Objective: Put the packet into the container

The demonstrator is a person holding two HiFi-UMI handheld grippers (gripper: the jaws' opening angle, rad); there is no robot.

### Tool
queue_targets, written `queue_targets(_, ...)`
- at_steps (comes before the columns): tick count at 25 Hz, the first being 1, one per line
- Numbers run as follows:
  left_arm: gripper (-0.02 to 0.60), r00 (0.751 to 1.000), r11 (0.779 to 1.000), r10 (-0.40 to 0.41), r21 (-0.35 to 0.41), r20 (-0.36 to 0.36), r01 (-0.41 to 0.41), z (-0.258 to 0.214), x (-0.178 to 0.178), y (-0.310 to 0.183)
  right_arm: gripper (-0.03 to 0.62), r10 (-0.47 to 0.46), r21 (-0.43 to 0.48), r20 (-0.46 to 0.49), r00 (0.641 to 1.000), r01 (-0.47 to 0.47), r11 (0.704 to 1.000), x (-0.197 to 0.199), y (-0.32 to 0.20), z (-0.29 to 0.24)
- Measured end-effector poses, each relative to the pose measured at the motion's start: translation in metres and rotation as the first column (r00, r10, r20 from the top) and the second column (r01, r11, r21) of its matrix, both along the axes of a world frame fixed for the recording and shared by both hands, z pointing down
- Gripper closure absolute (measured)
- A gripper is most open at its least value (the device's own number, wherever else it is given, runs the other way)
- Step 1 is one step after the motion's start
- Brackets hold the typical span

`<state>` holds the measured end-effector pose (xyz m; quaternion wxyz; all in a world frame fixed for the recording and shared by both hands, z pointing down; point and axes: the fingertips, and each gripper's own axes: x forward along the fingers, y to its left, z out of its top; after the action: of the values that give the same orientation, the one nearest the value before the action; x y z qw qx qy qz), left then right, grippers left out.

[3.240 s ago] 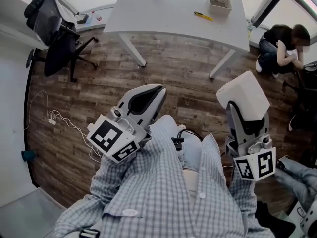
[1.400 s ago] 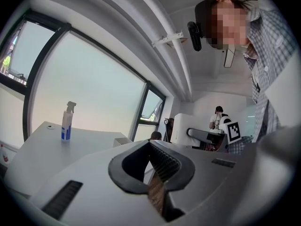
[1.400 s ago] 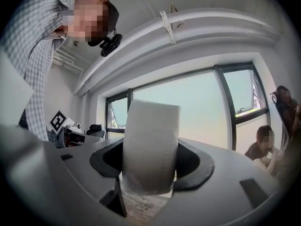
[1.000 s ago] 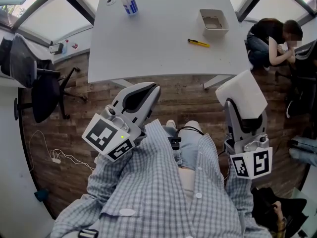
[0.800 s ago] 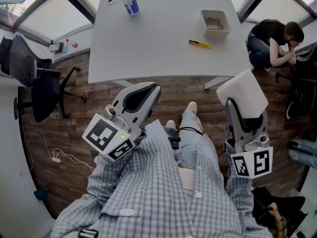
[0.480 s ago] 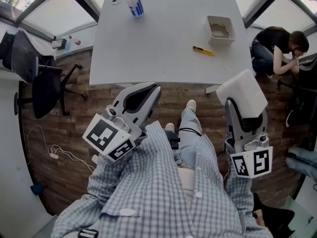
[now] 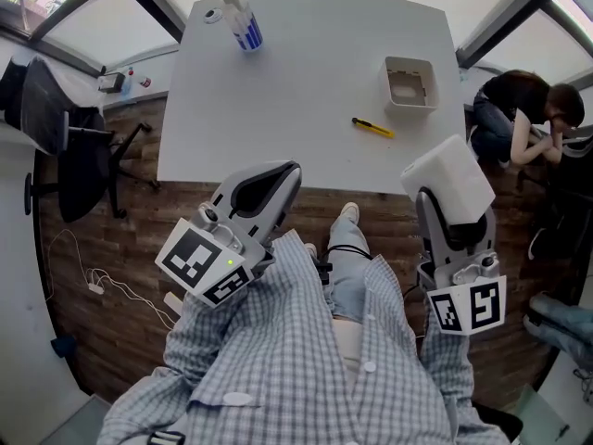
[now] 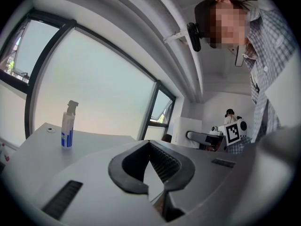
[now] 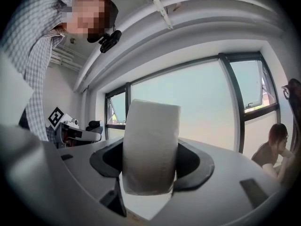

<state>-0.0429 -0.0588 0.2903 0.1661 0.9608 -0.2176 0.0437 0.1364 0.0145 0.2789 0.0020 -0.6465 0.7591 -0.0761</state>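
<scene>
Light: bright, even daylight from large glass windows [image 8: 94, 88], far side.
Glare: panes washed out; white rectangular table [image 7: 306, 82] near blown.
Shadows: faint, soft on brown wood-plank floor [image 7: 111, 248].
Edges: fisheye bend; black vignette in both gripper views.
Focus: nearest surfaces soft.

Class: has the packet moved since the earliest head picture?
Yes. The packet has come forward toward the table: floor separated them then; now it overlaps the table's near edge in the head view.
</scene>
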Motion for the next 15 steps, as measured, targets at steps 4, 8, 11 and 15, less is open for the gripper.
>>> queue_targets(4,0.574,1.0,1.0,-0.016,-0.008,0.01,0.016,0.001,0.018,-0.017,0.31,-0.017,-0.013,-0.003,1.0,0.017,1.0,0.022,-0.021,0.002)
queue_targets(8,0.574,0.999,0.999,-0.045,-0.023,0.023,0.045,0.004,0.034,-0.03,0.31,-0.044,-0.026,-0.006,0.999,0.044,0.999,0.043,-0.04,0.004)
queue_targets(11,0.574,0.997,0.996,-0.077,-0.037,0.032,0.078,0.007,0.045,-0.041,0.31,-0.068,-0.043,-0.013,0.998,0.067,0.997,0.059,-0.055,0.008)
queue_targets(15,0.574,0.992,0.992,-0.116,-0.05,0.053,0.119,0.012,0.058,-0.051,0.31,-0.106,-0.067,-0.027,0.994,0.104,0.992,0.077,-0.072,0.019)
